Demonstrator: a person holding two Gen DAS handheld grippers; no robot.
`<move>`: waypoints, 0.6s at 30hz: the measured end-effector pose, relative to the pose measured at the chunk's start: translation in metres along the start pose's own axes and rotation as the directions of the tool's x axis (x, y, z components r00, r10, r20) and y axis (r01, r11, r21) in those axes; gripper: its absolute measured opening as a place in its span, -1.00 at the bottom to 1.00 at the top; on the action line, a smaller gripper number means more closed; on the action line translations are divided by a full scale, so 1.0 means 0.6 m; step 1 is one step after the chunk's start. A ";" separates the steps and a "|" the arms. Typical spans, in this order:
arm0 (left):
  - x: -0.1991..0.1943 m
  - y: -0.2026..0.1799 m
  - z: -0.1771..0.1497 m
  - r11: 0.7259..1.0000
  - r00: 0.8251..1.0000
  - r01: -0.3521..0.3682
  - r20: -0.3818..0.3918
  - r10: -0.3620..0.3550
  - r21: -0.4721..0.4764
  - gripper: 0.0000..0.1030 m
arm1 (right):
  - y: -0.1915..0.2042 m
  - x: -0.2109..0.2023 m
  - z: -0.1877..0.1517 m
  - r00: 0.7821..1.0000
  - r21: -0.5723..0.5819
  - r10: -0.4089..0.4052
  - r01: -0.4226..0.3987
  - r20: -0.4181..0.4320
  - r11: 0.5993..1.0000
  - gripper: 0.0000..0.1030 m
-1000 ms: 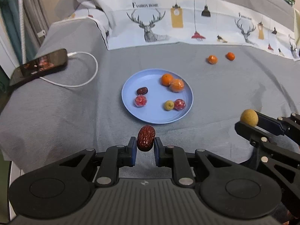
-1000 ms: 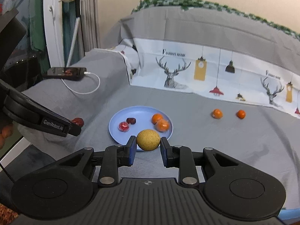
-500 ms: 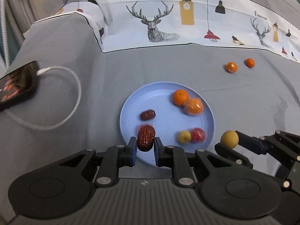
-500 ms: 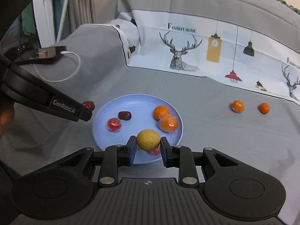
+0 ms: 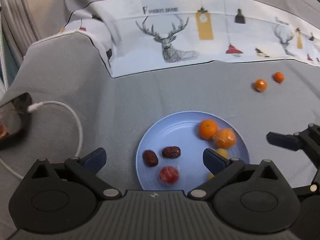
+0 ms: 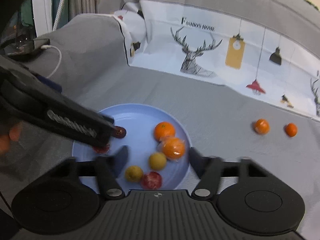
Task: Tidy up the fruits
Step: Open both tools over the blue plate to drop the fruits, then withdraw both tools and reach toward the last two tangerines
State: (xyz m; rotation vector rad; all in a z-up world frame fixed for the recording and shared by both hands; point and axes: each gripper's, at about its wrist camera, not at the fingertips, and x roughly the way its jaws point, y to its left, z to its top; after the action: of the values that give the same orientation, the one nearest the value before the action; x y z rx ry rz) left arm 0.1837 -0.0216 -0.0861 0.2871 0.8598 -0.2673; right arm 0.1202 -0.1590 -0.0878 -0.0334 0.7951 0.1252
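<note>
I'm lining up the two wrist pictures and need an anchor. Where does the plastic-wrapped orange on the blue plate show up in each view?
Left wrist view: the wrapped orange sits at the plate's right side, right of centre, touching a bare orange.
Right wrist view: the wrapped orange lies near the middle, just below the bare orange, above the open right tongs.
Shared landmark: the blue plate, also the deer print behind it.

On the round pale-blue plate (image 6: 140,110) sit two wrinkled dark-red dates (image 5: 150,158) side by side, a bare orange mandarin (image 6: 164,131) touching a plastic-wrapped orange mandarin (image 6: 173,148), two small yellow round fruits (image 6: 157,161) and two wrapped red fruits (image 6: 151,180). Well apart on the grey cloth lie two small oranges (image 6: 261,126), near each other.
</note>
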 end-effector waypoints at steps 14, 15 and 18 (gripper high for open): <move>-0.164 -0.013 -0.172 0.999 0.986 -0.032 -0.165 0.025 -0.038 0.99 | 0.057 -0.225 -0.097 0.999 -0.001 -0.043 0.043 -0.010 0.999 0.98; -0.176 -0.017 -0.177 0.999 0.986 -0.028 -0.165 0.022 -0.036 0.99 | 0.059 -0.240 -0.095 0.998 -0.007 -0.058 0.059 0.021 0.998 0.98; -0.221 -0.025 -0.183 0.999 0.995 -0.021 -0.095 0.018 -0.034 0.99 | 0.056 -0.290 -0.094 0.991 0.016 -0.070 0.068 0.111 0.998 0.98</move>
State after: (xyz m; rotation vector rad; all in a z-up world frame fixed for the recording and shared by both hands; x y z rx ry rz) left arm 0.0188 0.0184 -0.0540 0.2775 0.9542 -0.2218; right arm -0.0449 -0.1474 -0.0027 -0.0421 0.6824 0.0564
